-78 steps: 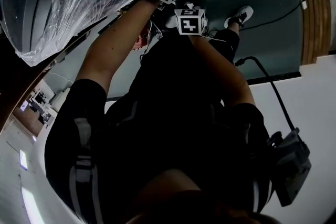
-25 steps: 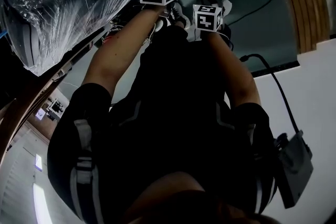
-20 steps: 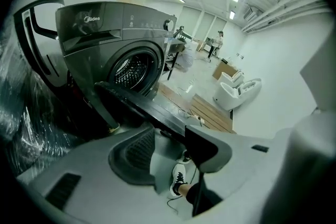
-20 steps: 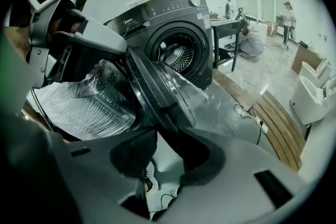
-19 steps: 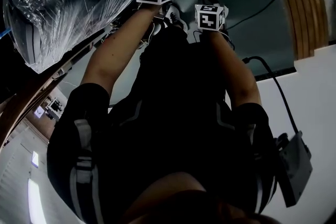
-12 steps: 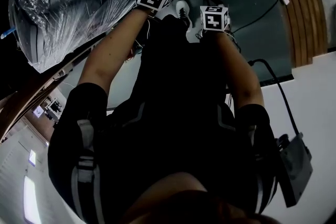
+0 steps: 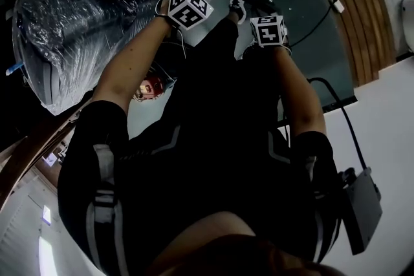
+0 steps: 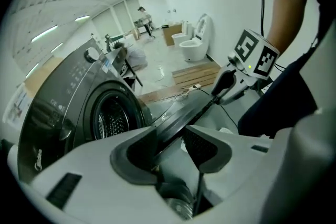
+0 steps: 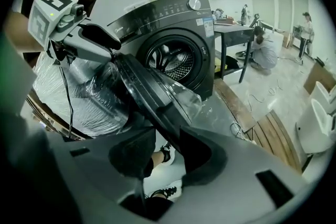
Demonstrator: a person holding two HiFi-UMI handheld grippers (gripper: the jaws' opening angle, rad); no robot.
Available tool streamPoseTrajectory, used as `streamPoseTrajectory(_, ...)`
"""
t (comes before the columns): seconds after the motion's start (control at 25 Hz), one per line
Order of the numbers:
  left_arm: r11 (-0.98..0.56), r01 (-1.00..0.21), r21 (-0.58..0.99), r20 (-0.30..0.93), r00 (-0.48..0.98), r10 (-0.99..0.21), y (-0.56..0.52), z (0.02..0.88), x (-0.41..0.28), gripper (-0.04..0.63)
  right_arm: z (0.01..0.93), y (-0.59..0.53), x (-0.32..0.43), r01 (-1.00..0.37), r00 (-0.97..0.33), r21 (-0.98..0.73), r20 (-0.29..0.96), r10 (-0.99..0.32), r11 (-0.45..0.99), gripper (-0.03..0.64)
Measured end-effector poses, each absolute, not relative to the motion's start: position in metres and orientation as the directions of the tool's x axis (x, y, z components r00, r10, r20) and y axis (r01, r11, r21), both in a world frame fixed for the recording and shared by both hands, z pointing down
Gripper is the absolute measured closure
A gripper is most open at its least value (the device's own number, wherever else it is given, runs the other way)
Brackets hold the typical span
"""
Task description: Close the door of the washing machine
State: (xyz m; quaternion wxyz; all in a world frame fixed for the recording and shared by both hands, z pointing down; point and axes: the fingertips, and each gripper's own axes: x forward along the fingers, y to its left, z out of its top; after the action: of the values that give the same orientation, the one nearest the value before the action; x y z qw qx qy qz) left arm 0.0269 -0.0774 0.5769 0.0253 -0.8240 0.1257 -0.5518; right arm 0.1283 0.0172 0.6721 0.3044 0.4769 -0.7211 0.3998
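The left gripper (image 8: 168,139) has its jaws drawn in on the rim of the door (image 8: 185,112), pads on either face; the right gripper (image 9: 168,152) pinches the same rim further along, likely so that two holds can swing the wide panel without twisting it; the door stands well out from the washing machine (image 9: 157,23), its drum opening (image 9: 172,63) uncovered, so closing has yet to finish; the left gripper view shows the rim running from lower centre to the upper right where the other tool grips, with toilets (image 8: 190,42) far behind; the right gripper view alone shows the bulging glass and a film-wrapped bulk (image 9: 79,94) at left; the head view shows the person's arms (image 7: 126,64) reaching to the top of the frame, not the jaws.
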Motion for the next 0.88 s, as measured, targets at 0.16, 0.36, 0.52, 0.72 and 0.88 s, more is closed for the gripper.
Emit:
streamPoseTrajectory(0.16, -0.982, -0.095, -0.163, 0.913, 0.362, -0.187, -0.095, 0.576, 0.042, 0.425, 0.67, -0.009, 0.147, -0.939, -0.338, -0.261, 0.819, -0.463, 0.224, 0.458)
streamPoseTrajectory(0.36, -0.988, 0.011, -0.153, 0.923, 0.358, -0.139, -0.11, 0.578, 0.061, 0.425, 0.671, -0.036, 0.168, -0.944, -0.314, -0.216, 0.824, -0.472, 0.251, 0.445)
streamPoseTrajectory(0.52, -0.992, 0.037, -0.122, 0.917, 0.388, -0.098, -0.128, 0.577, 0.072, 0.425, 0.671, -0.065, 0.181, -0.94, -0.271, -0.122, 0.836, -0.477, 0.32, 0.442)
streamPoseTrajectory(0.72, -0.991, 0.086, -0.106, 0.947, 0.312, -0.074, -0.146, 0.591, 0.077, 0.43, 0.671, -0.098, 0.197, -0.936, -0.243, -0.073, 0.841, -0.484, 0.345, 0.424)
streamPoseTrajectory(0.88, -0.991, 0.087, -0.104, 0.947, 0.313, -0.072, -0.164, 0.596, 0.079, 0.434, 0.672, -0.124, 0.205, -0.931, -0.233, -0.047, 0.84, -0.489, 0.363, 0.41)
